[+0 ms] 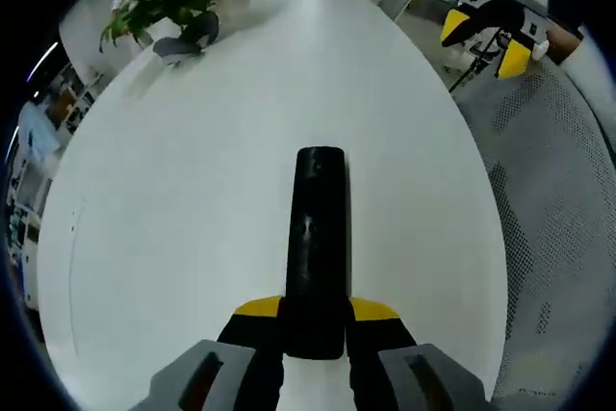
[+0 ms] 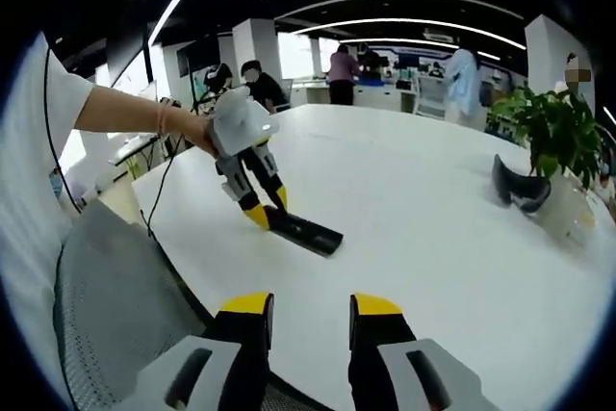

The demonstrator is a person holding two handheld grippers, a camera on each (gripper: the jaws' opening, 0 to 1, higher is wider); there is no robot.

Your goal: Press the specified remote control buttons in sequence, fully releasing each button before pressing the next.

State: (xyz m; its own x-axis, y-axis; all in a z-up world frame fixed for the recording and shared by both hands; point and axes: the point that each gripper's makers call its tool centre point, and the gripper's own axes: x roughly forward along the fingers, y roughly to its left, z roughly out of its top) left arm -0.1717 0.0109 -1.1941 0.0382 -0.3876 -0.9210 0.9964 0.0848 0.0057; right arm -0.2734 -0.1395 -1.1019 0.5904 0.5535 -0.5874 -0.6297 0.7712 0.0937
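Remote control (image 1: 319, 247): a long black bar lying flat on the white table (image 1: 192, 199), its near end caught between the yellow tips of the left gripper (image 1: 316, 313) — in the left gripper view its long axis runs straight away from those jaws toward the far side of the table.

Left gripper: closed narrow on the remote's near end, steadying it; in the right gripper view it (image 2: 268, 215) stands at the table's left edge, with a hand (image 2: 197, 130) behind it.

Right gripper (image 2: 310, 307): jaws apart with nothing between them, hanging over the near table edge, well apart from the remote (image 2: 306, 231).

Relation for the press: the remote lies ahead and slightly left of the free right jaws, its length slanting across their line — my guess is this hand does the pressing. Buttons are too dark to pick out.

Farther out: a potted plant (image 2: 558, 141) at the far right; a mesh chair (image 2: 111, 305) near left.
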